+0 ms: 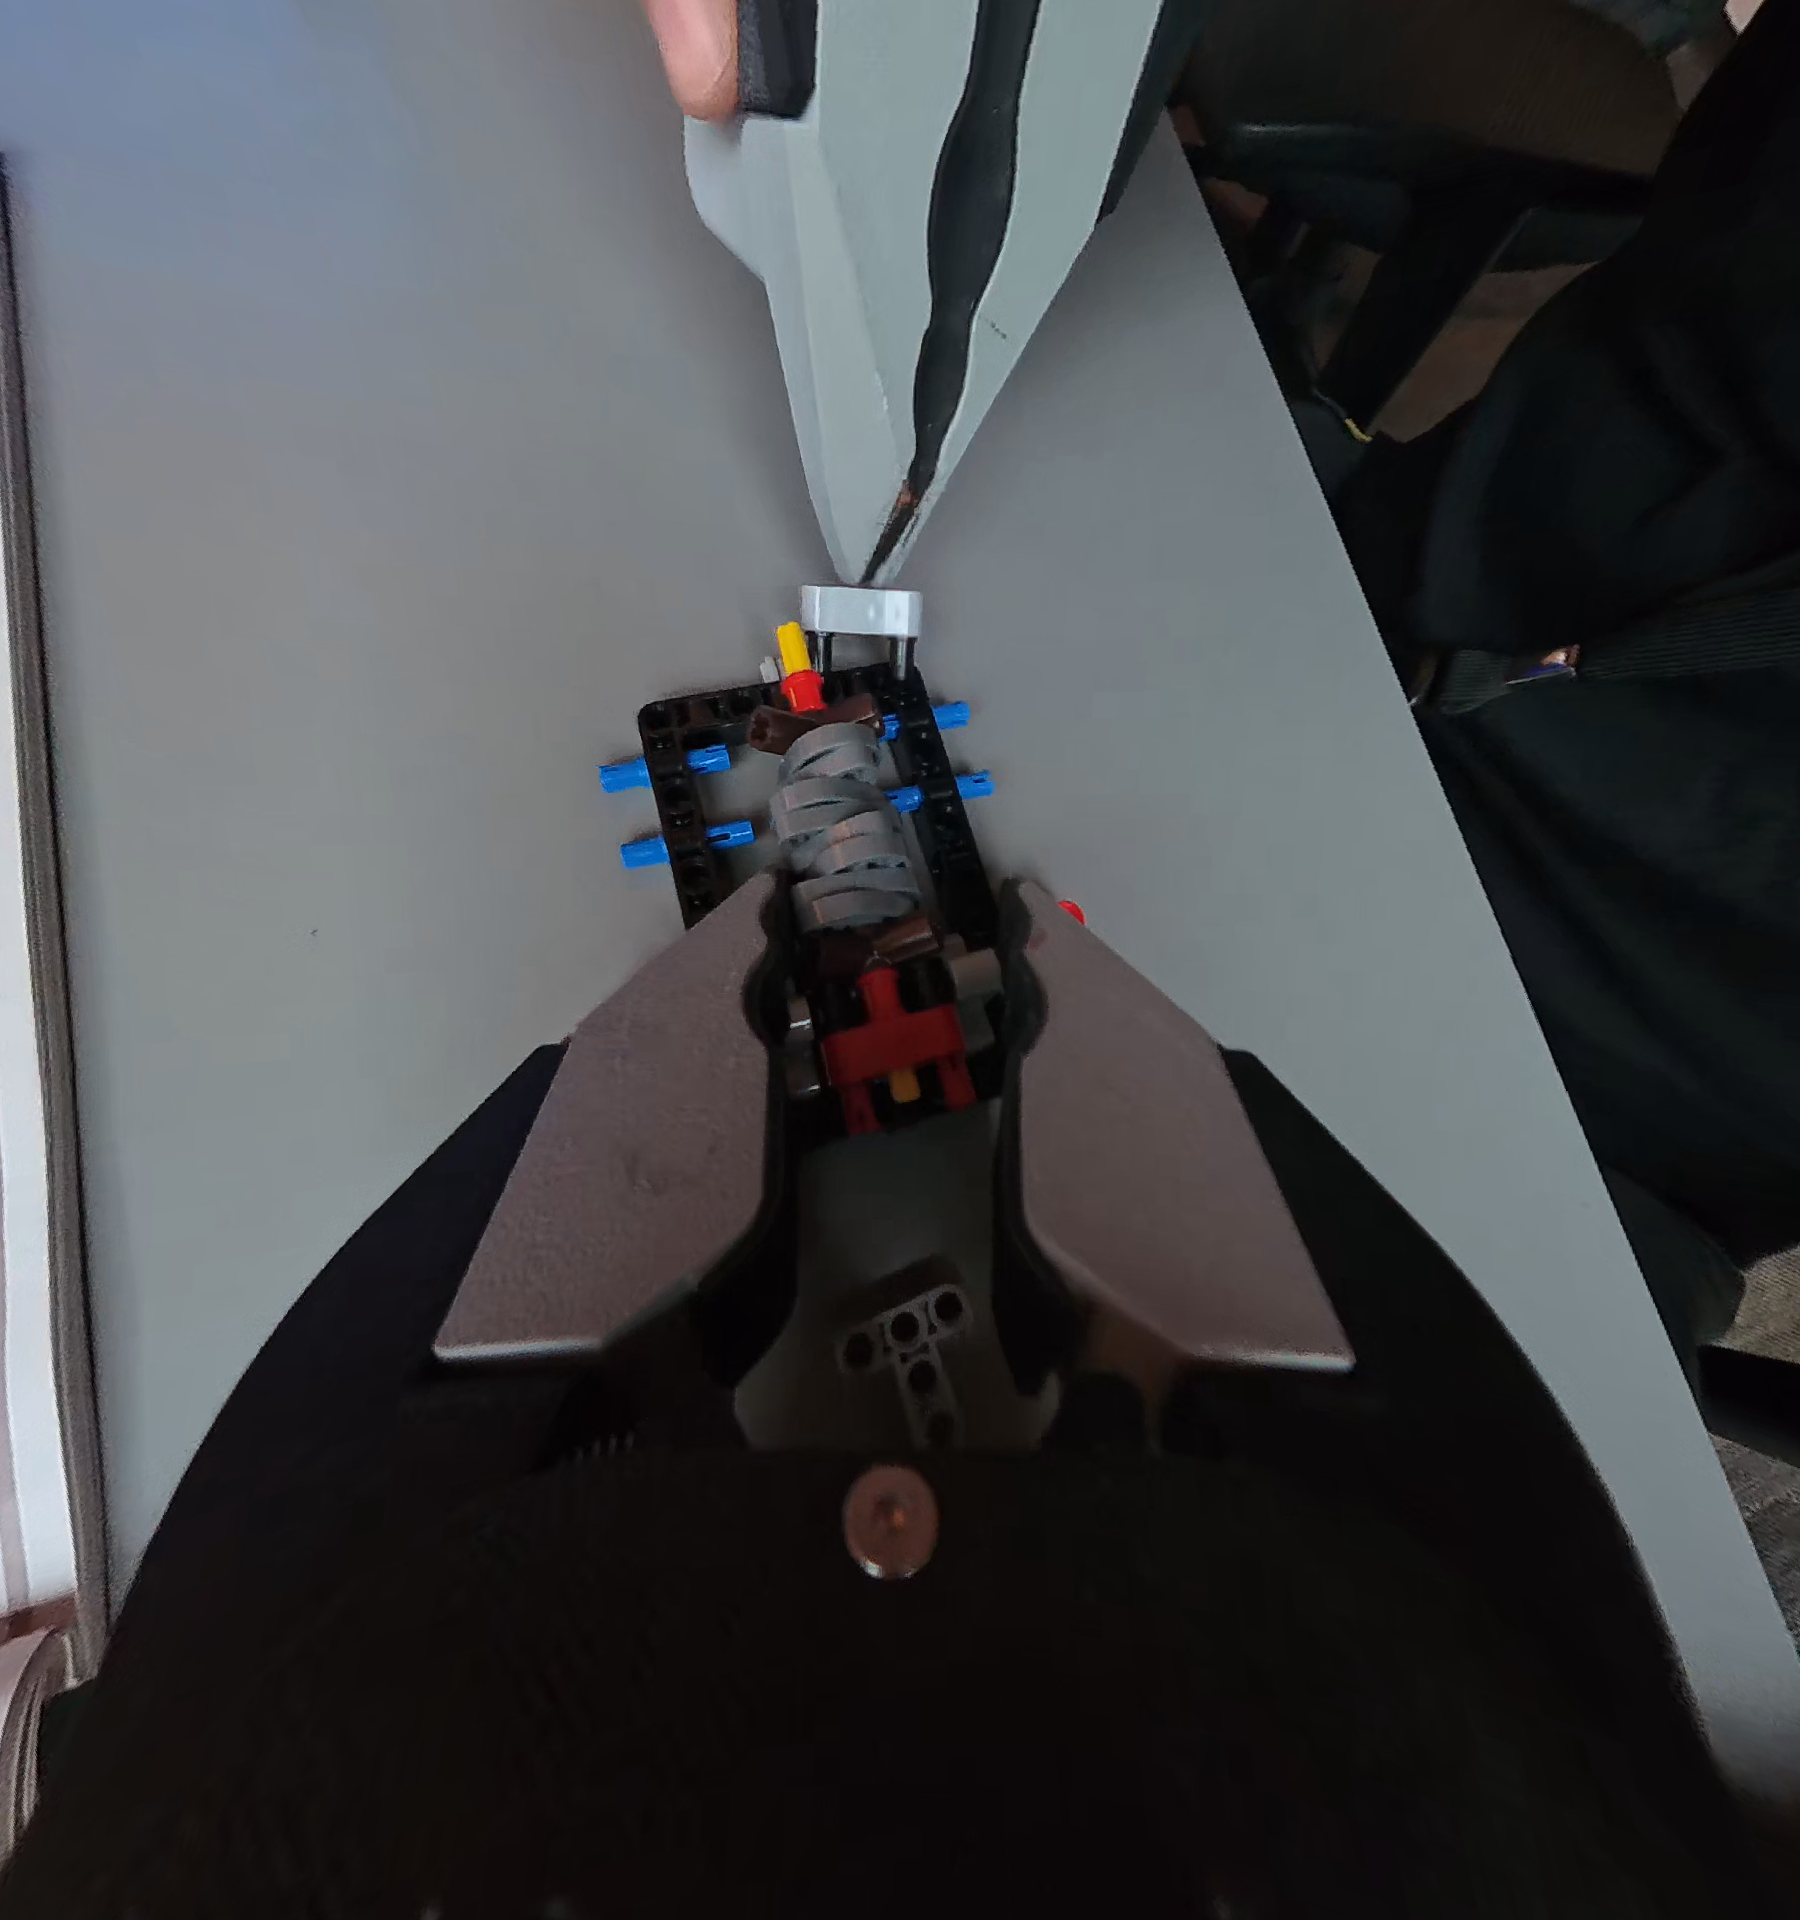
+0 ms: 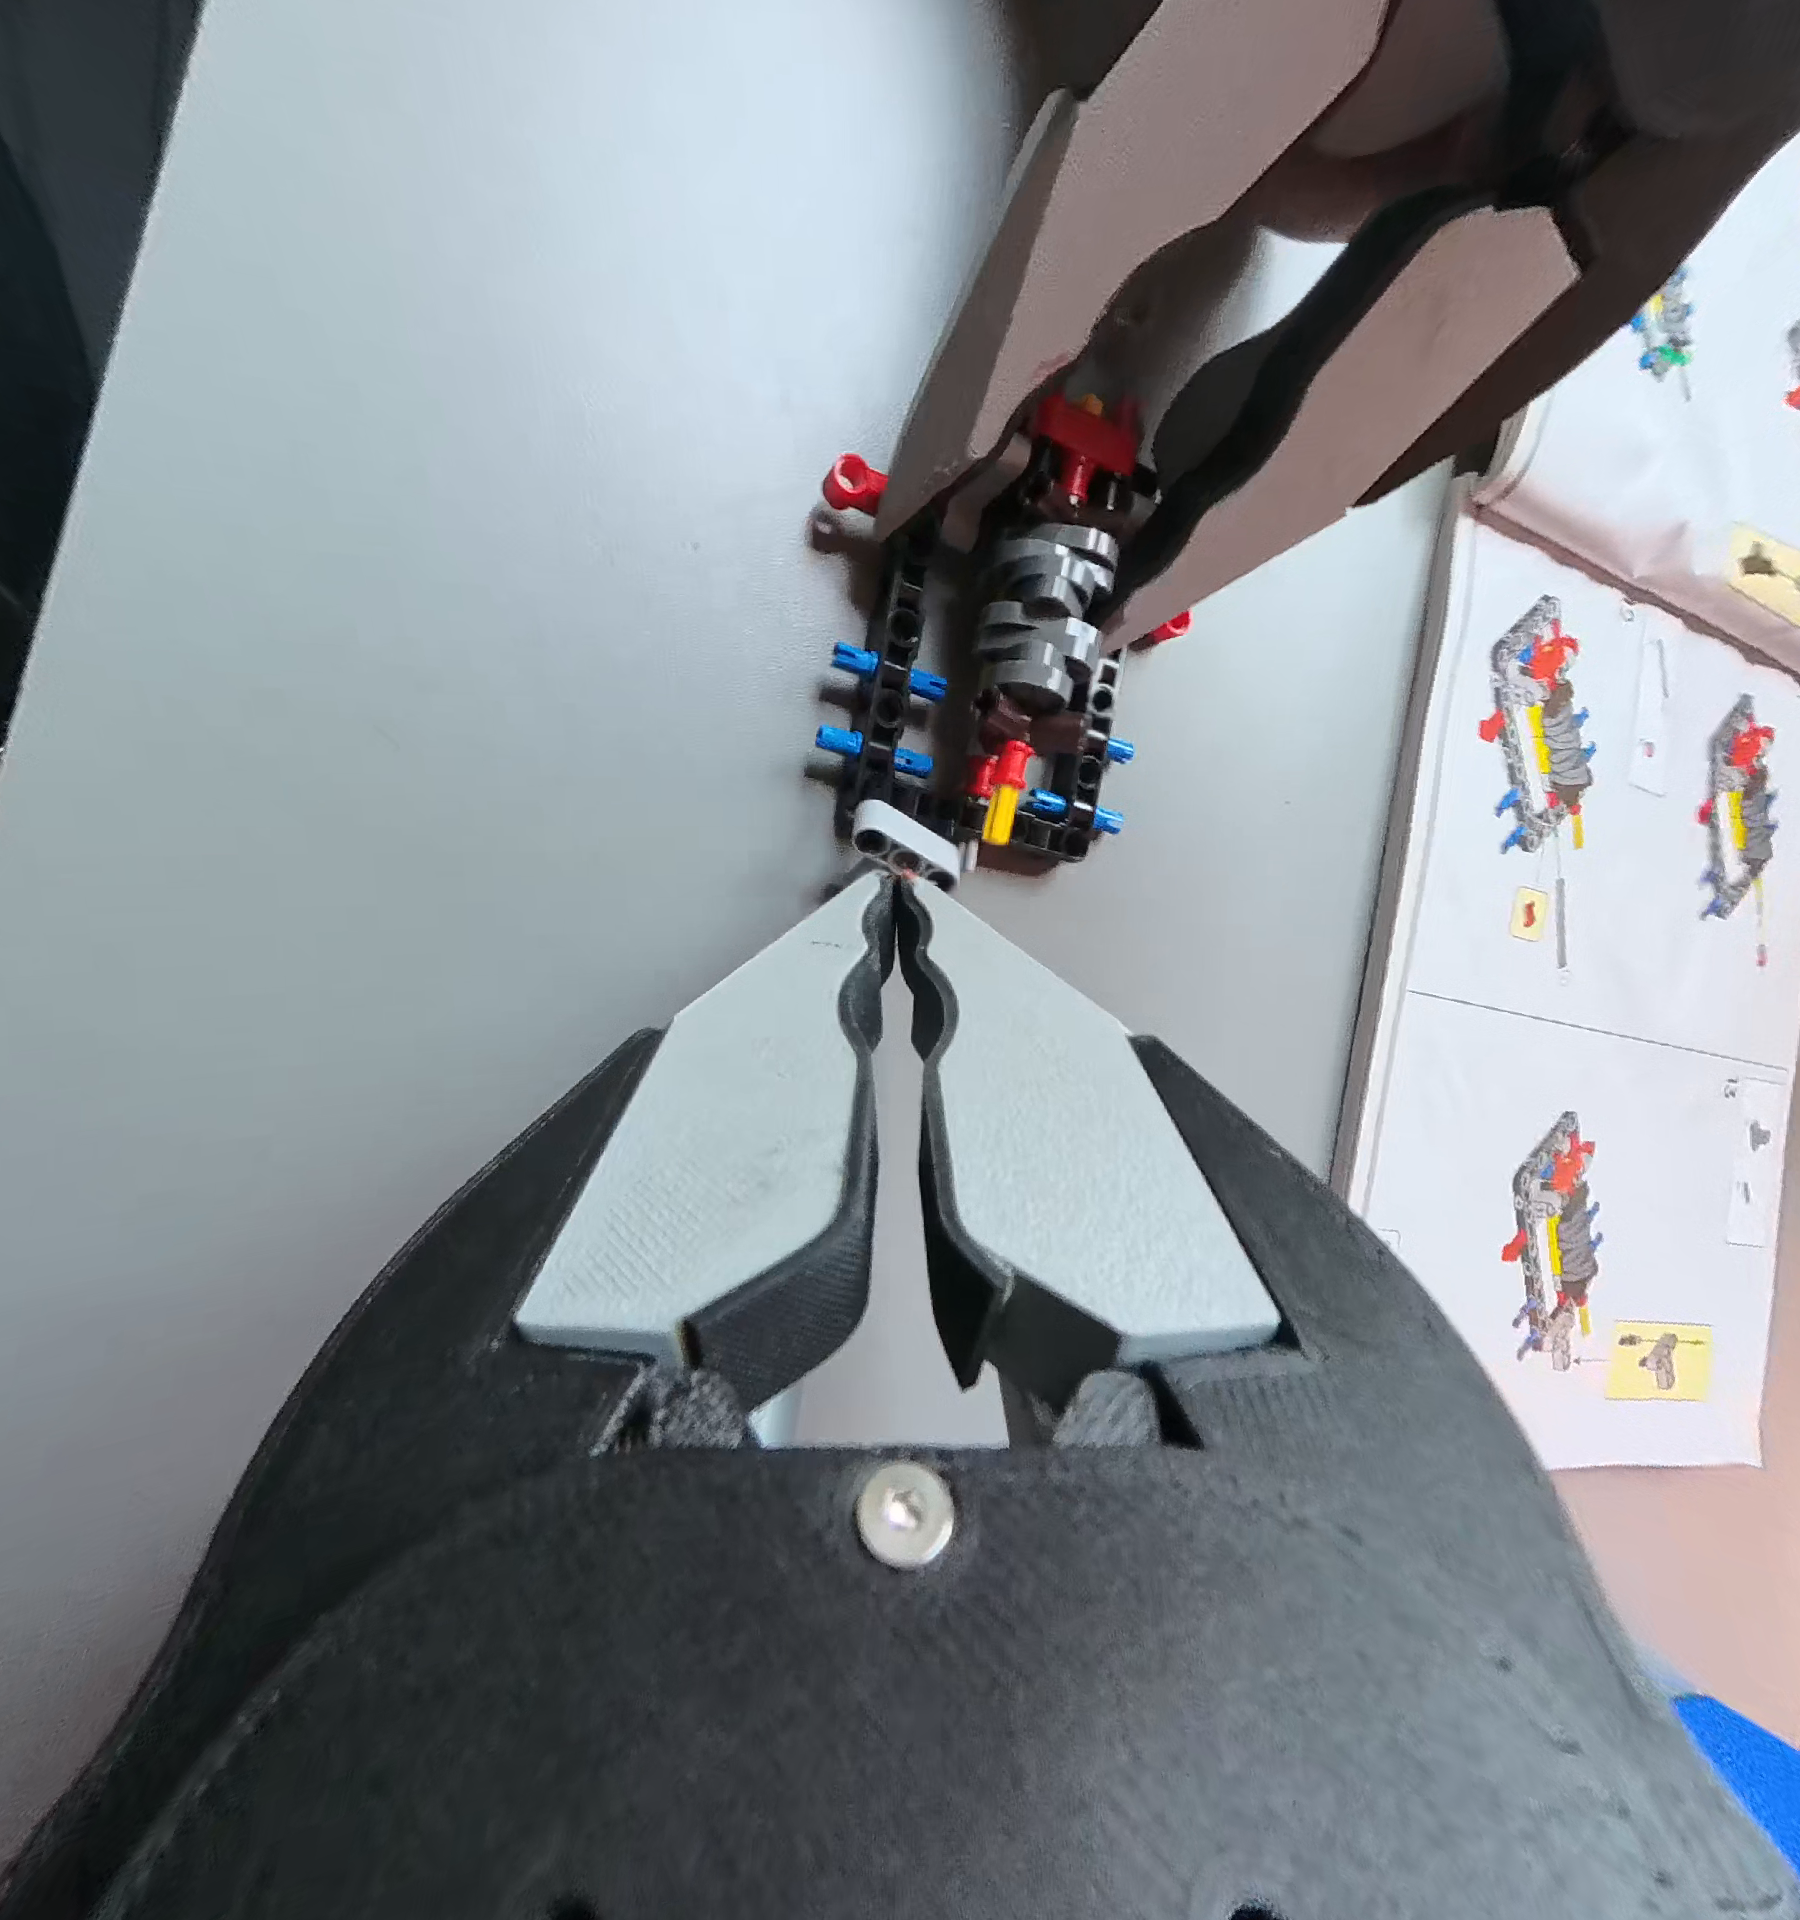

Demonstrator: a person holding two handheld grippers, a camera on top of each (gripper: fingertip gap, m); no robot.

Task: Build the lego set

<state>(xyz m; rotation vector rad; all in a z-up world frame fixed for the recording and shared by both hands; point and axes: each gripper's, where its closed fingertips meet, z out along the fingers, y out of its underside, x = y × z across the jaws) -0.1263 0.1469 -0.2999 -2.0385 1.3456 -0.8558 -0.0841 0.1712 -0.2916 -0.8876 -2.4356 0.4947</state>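
Left tool is clamped around the red-ended part of the lego frame, pinning it flat on the grey table. Right tool has its tips pinched together right against a small light grey beam, which sits on two black pins at the frame's far corner. Honestly can't tell if it's gripping the beam or just pressing on it.

The frame itself is black, with blue pins sticking out both sides, a twisted dark grey stack down the middle and a yellow axle next to the beam.

Open instruction booklet lies on the table beside the build. A T-shaped grey piece lies between the left tool's fingers.
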